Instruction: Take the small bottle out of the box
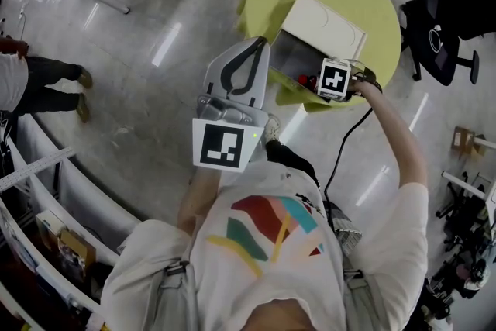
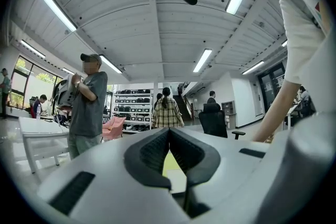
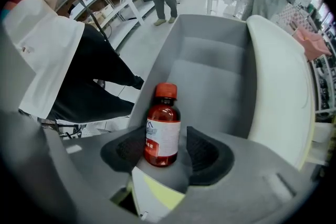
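You are looking at a small bottle [image 3: 163,131] standing upright, reddish-brown glass wearing a red cap and white label, sitting against one wall inside the white box [image 3: 210,60], grey-lined, lid lying open

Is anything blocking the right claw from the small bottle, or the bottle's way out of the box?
Nothing visible. The small bottle sits between the pads of the open right claw; the box is open above it, lid swung back.

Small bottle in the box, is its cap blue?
No, the small bottle has a red cap, plain to see in the right gripper view.
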`<control>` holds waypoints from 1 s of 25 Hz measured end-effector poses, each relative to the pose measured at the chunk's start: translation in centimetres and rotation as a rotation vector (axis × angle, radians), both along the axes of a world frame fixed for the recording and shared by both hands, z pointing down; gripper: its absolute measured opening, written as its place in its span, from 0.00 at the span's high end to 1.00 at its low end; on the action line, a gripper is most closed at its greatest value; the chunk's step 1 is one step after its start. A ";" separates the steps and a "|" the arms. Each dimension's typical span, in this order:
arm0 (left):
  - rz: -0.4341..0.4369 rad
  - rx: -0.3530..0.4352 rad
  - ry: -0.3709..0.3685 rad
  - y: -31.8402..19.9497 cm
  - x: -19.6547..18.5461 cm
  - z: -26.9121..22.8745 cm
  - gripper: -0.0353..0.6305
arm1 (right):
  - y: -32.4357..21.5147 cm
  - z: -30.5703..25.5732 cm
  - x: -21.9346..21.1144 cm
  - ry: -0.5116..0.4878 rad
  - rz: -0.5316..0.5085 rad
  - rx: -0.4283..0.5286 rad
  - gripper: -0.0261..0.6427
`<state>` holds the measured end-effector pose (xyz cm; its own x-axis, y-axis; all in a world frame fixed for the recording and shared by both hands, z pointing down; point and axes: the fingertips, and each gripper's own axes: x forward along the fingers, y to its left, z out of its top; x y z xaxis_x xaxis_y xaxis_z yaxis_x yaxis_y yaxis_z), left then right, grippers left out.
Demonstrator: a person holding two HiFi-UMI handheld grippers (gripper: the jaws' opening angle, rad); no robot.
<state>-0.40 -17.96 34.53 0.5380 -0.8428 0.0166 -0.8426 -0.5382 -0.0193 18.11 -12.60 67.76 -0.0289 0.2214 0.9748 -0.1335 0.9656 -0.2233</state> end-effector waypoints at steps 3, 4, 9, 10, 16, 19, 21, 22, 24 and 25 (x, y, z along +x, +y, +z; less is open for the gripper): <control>-0.001 -0.002 -0.002 0.1 0.0 0.2 0.93 | 0.1 0.0 -0.5 -0.016 -0.021 -0.010 0.61; 0.000 -0.003 -0.005 0.0 0.0 0.3 0.93 | 0.1 0.1 -0.7 -0.017 -0.028 -0.011 0.61; 0.000 -0.003 0.000 -0.2 0.1 0.4 0.93 | 0.2 1.4 -0.8 0.027 -0.099 0.037 0.63; -0.001 -0.005 0.003 -0.2 0.0 0.4 0.93 | 0.2 1.4 -0.8 0.034 -0.101 0.041 0.63; 0.002 -0.012 0.020 -0.5 0.4 0.5 0.93 | 0.0 2.2 -0.3 0.101 -0.135 0.071 0.63; 0.014 -0.009 0.020 -0.5 0.6 0.5 0.93 | 0.1 2.1 -0.5 0.100 -0.134 0.071 0.63; 0.018 -0.014 0.026 -0.5 0.7 0.5 0.93 | 0.1 2.1 -0.6 0.101 -0.133 0.073 0.63; 0.019 -0.015 0.029 -0.5 0.8 0.5 0.93 | 0.1 2.1 -0.6 0.102 -0.133 0.073 0.63; 0.023 -0.015 0.031 -0.5 1.0 0.6 0.93 | 0.0 2.2 -0.5 0.105 -0.136 0.073 0.63; 0.025 -0.014 0.031 -0.4 1.1 0.6 0.93 | 0.1 2.2 -0.5 0.106 -0.137 0.073 0.63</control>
